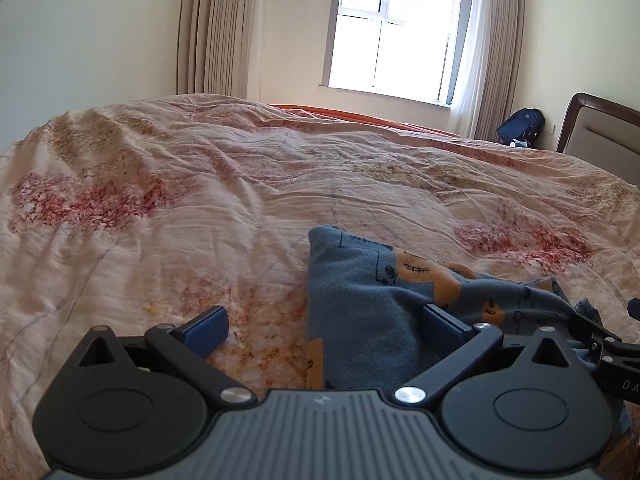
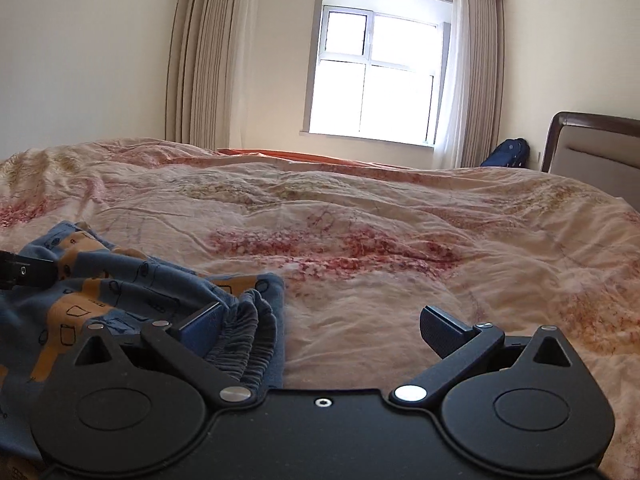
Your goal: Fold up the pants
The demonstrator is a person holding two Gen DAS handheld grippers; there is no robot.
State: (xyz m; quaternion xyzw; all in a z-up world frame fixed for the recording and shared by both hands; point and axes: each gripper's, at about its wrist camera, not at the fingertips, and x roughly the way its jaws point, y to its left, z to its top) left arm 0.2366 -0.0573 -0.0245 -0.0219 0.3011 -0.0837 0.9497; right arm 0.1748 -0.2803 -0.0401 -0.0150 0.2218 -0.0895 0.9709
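A: Here's the left gripper [image 1: 322, 326], low over the bed [image 1: 240, 184], jaws spread wide with nothing pinched between them.

B: And the pants [image 1: 360, 304]?

A: Blue, with orange patches and little line drawings, lying on the near part of the floral quilt. From the left wrist camera they sit right of centre; the left edge of the cloth falls in the gap between the jaws, and the right finger [image 1: 444, 322] is over the fabric. Whether it touches the cloth, I cannot tell.

B: Over to the right gripper [image 2: 320, 330].

A: Also at full spread, gripping nothing. In the right wrist view the pants [image 2: 120, 296] are bunched at the near left, and the gathered elastic waistband [image 2: 252, 332] lies just inside the left finger [image 2: 202, 326]. The right finger [image 2: 440, 330] hangs over bare quilt, well apart from the cloth.

B: Are the two tools close?

A: Near each other, yes. A black piece of the other gripper [image 2: 24, 274] shows at the left edge of the right camera, over the pants.

B: And the room?

A: A bright window [image 2: 376, 68] on the far wall, curtains [image 2: 204, 56] either side, a dark blue backpack [image 1: 520, 126] on the floor at far right, and a headboard [image 2: 596, 148] beside it.
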